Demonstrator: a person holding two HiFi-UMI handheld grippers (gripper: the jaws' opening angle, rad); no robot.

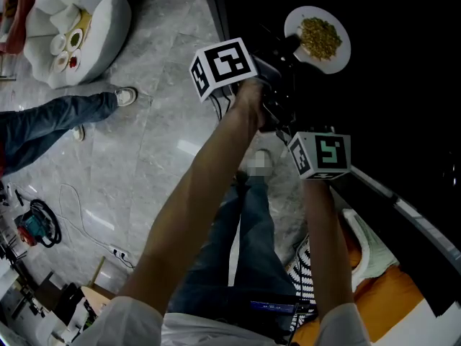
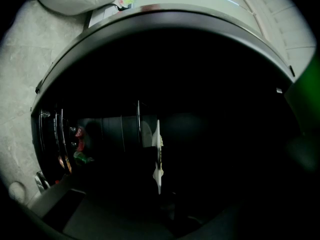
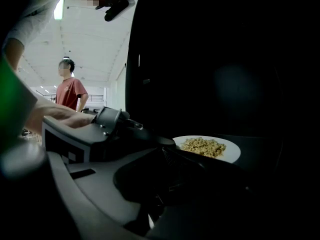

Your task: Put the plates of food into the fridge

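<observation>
While the plate of food [image 1: 318, 38] sits level inside the black mouth of the fridge [image 1: 403, 85], the left tool [image 1: 294, 49] is clenched on its near rim; from the right gripper view you can see that jaw tip pressed onto the white edge, with the heap of yellowish crumbly food just past it. In the left gripper view the same plate shows edge-on, dead ahead of the tool, with bottles [image 2: 75, 146] on racks at the far left of the cavity. It is too dark to tell whether the plate rests on a shelf. The right tool [image 1: 288, 125] hangs close below and beside the left one, apart from the plate, and its jaws are lost in the dark, so I cannot tell how they stand. Underfoot is grey marbled floor [image 1: 166, 135] with a loose cable [image 1: 79, 207]. A white cushioned seat [image 1: 72, 27] holding soft toys stands well off to the left, and a bystander's jeans-clad leg [image 1: 65, 117] stretches beside it.
</observation>
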